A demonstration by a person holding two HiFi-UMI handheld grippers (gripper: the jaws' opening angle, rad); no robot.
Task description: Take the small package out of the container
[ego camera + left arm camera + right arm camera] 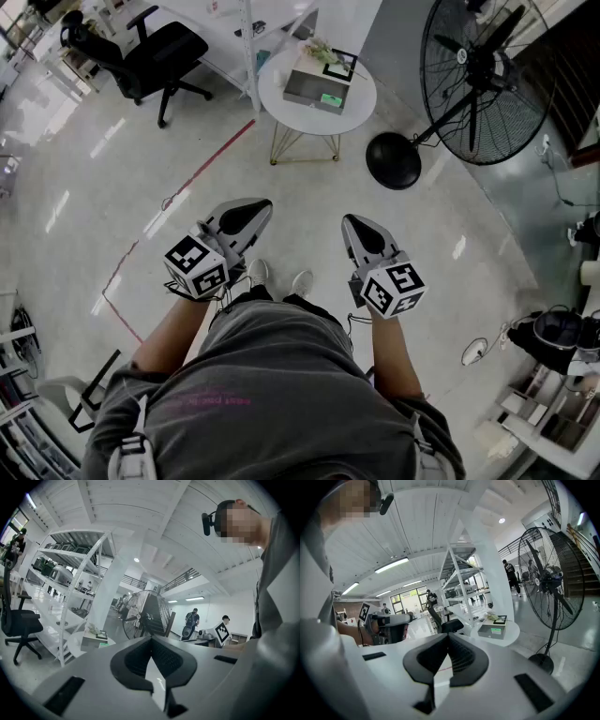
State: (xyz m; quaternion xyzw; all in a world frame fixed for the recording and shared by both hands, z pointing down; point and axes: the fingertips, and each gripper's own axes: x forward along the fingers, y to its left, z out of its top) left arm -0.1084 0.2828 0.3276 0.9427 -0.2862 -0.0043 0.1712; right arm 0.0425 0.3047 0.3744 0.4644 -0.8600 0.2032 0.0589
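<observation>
Hanging side by side over the glossy floor point(94, 187), the left tongs point(257, 208) and right tongs point(352, 225) each have their ribbed black pads pressed together, with nothing between them. Only the head view catches the checkered cubes point(197, 265) behind them. Upper centre of that frame, a boxy grey container point(314, 89) sits on a round white table point(364, 94), well apart from both tongs. The package inside can't be made out. The gripper views add a slatted white ceiling point(417, 522) and a tall metal rack point(70, 583).

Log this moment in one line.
left gripper: shut, empty | right gripper: shut, empty | both away from table | box: on table, untouched | task: not started
</observation>
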